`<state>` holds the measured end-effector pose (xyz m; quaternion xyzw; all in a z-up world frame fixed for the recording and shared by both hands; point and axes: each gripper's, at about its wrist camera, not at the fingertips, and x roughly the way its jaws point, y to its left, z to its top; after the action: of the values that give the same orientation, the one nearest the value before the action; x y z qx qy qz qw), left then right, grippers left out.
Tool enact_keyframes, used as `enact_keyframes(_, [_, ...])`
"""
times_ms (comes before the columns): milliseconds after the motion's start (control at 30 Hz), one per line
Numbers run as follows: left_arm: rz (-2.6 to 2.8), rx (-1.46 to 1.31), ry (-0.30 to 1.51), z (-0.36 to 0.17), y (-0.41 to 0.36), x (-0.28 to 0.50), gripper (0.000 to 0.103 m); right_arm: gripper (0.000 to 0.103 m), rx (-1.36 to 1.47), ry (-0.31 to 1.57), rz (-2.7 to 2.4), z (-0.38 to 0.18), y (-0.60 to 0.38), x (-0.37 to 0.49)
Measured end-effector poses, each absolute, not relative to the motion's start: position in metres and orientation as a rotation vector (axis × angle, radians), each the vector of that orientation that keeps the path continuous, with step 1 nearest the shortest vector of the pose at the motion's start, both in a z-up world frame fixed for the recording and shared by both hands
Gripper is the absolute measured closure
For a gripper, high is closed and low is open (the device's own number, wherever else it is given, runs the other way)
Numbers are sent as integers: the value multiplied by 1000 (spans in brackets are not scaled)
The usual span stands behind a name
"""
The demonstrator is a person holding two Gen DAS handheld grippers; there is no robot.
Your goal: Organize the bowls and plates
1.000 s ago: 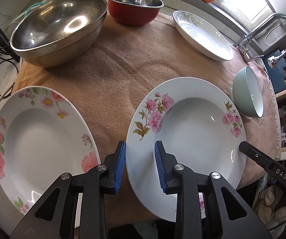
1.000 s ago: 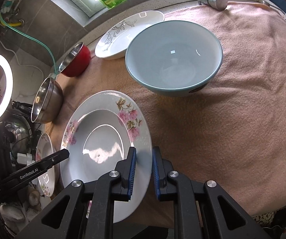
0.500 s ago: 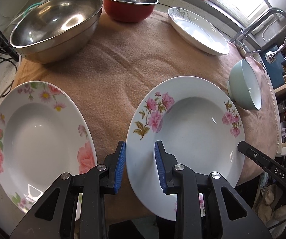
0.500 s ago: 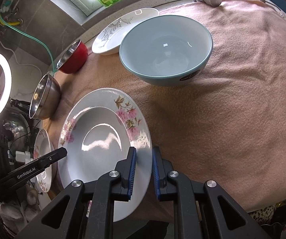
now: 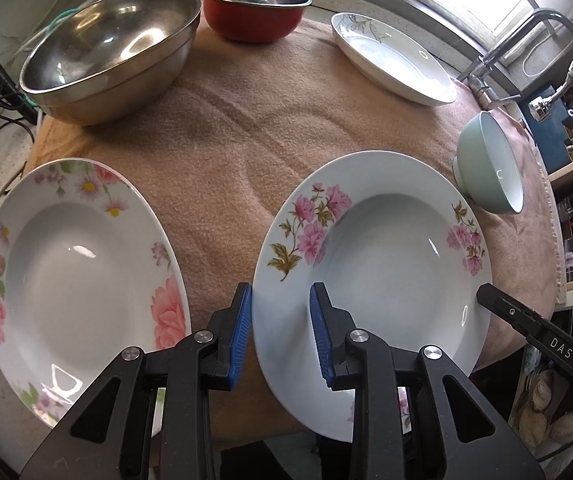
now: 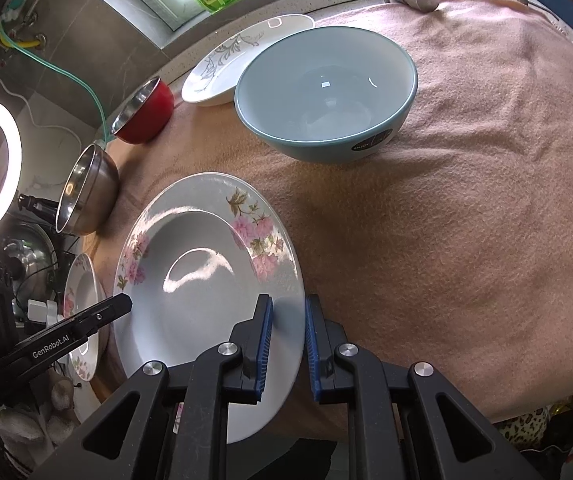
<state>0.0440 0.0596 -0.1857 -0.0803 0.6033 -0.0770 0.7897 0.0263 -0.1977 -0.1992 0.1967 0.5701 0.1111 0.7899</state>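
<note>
A white deep plate with pink flowers (image 5: 378,264) is gripped at two opposite rims, over the near part of the brown cloth (image 5: 266,120). My left gripper (image 5: 282,296) is shut on its left rim, one blue pad under the edge and one on top. The same plate (image 6: 202,280) shows in the right wrist view, where my right gripper (image 6: 288,304) is shut on its right rim. The other gripper's black finger (image 5: 526,320) reaches the plate's far rim. A second flowered plate (image 5: 78,280) lies to the left.
At the back stand a large steel bowl (image 5: 110,48), a red bowl (image 5: 254,12) and a white plate with a grey leaf print (image 5: 394,60). A pale green bowl (image 6: 326,88) sits to the right, with a tap (image 5: 526,40) behind it. The cloth's near edge lies just under the held plate.
The plate stays fixed between both pairs of pads. The bowls and back plate have drifted slightly up and left in the right wrist view; the left wrist view has barely shifted.
</note>
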Motion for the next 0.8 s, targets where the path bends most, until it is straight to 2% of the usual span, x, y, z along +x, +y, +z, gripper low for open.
enact_keyframes(800, [-170,-158,1261,-175,61,44,75,81,342,1187,231,-183,-194,26])
